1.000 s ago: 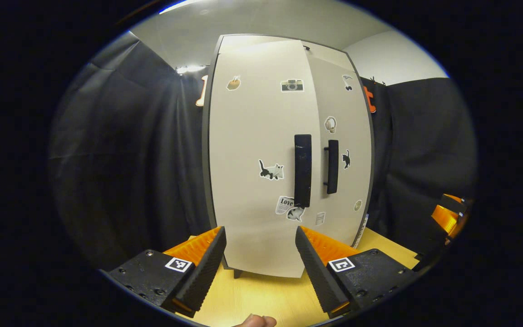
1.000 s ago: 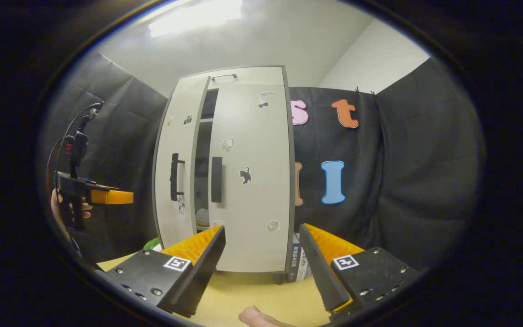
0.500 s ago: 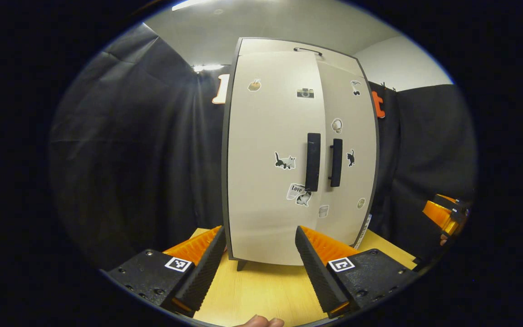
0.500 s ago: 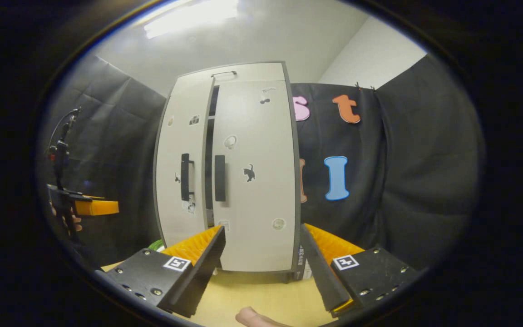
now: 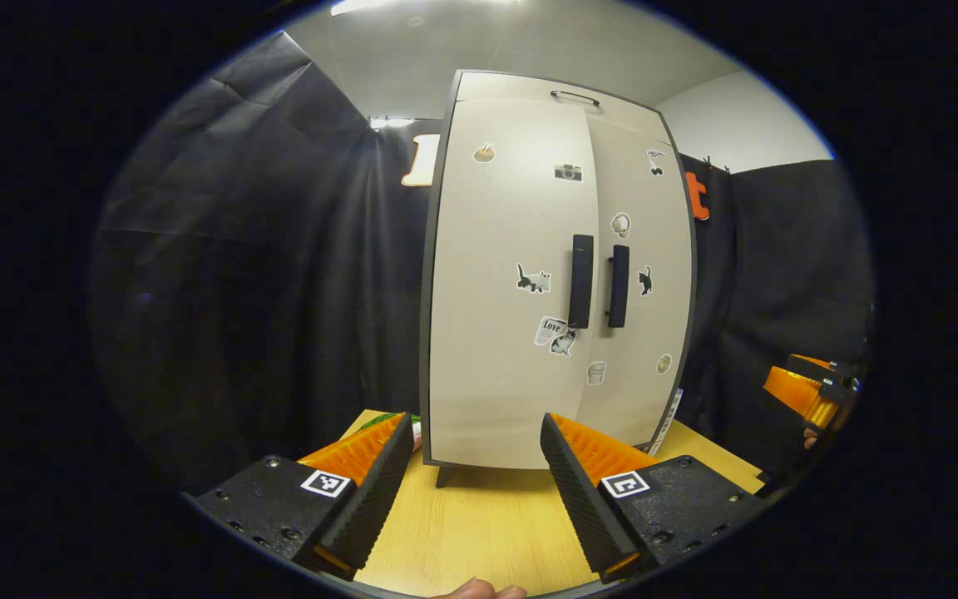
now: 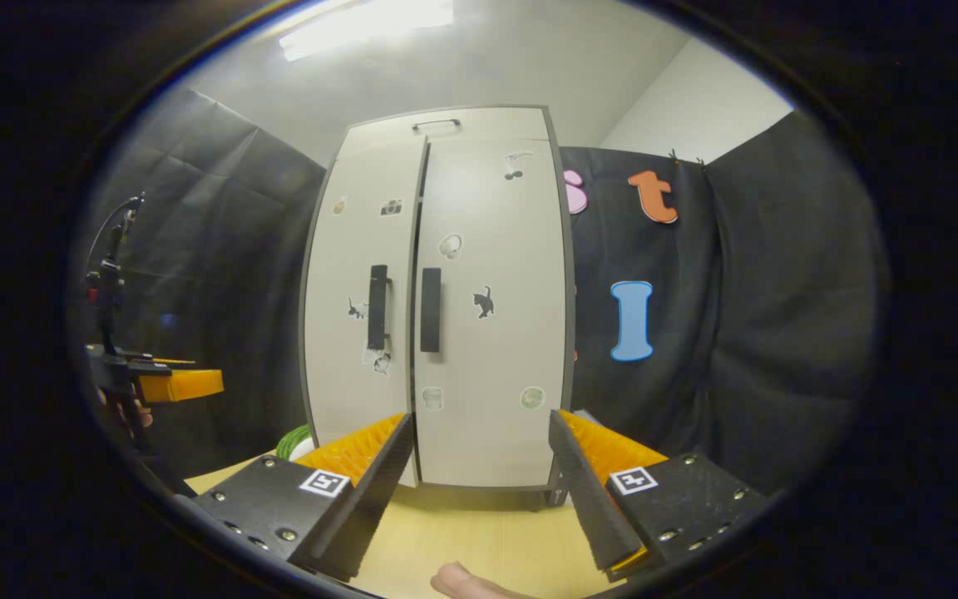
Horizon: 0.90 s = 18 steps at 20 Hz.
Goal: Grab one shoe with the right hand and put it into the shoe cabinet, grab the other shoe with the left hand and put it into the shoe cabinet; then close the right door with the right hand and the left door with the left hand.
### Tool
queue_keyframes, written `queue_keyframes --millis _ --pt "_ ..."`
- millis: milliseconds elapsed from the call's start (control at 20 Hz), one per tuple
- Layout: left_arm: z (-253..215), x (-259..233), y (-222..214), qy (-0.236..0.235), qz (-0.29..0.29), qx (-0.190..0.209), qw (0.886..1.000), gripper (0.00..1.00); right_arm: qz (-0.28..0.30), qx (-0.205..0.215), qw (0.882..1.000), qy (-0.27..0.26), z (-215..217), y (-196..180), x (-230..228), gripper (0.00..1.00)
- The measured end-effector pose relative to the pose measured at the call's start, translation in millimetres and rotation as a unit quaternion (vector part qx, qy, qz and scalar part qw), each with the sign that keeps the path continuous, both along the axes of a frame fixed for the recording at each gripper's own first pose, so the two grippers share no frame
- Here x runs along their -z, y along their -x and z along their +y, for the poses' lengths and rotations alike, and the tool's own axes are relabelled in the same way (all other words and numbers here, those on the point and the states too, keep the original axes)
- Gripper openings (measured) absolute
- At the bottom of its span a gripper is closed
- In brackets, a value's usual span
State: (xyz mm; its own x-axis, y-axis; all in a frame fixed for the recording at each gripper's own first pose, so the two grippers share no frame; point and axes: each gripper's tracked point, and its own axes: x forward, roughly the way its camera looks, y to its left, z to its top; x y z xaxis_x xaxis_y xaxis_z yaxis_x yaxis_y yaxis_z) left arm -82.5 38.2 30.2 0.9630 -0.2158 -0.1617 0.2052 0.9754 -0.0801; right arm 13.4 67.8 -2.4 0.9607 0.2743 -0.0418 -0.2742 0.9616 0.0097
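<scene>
Now both my left tool and right tool gape wide, empty; the shoe cabinet at twelve o'clock looks shut, so withdraw straight.

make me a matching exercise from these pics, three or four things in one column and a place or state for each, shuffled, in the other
Things:
1. shoe cabinet doors
2. left gripper
3. camera sticker
4. table

Places or states:
A. open, holding nothing
B. near the top of the left door
C. both swung to, handles side by side
D. under the cabinet's feet

Pairs: 1-C, 2-A, 3-B, 4-D
</scene>
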Motion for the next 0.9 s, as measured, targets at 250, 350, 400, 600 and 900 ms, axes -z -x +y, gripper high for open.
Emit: queue_keyframes --millis 250,350,400,600,900 --pt "-3 7 9 -0.002 -0.005 -0.002 1.000 0.95 -0.015 0.012 1.000 0.005 -2 10 -5 0.98" --pt "-7 11 15 -0.004 -0.003 0.002 1.000 0.95 -0.023 0.013 1.000 0.007 -3 14 -7 0.98" --pt "-9 12 18 -0.004 -0.005 0.003 1.000 0.95 -0.027 0.016 0.999 0.008 -5 16 -8 0.98" --pt "-17 16 30 0.004 -0.006 0.006 1.000 0.95 -0.035 0.024 0.999 0.004 -12 21 -8 0.98" --pt "-28 30 40 -0.003 0.006 0.001 1.000 0.95 -0.045 0.032 0.998 0.006 -26 25 -3 0.98"
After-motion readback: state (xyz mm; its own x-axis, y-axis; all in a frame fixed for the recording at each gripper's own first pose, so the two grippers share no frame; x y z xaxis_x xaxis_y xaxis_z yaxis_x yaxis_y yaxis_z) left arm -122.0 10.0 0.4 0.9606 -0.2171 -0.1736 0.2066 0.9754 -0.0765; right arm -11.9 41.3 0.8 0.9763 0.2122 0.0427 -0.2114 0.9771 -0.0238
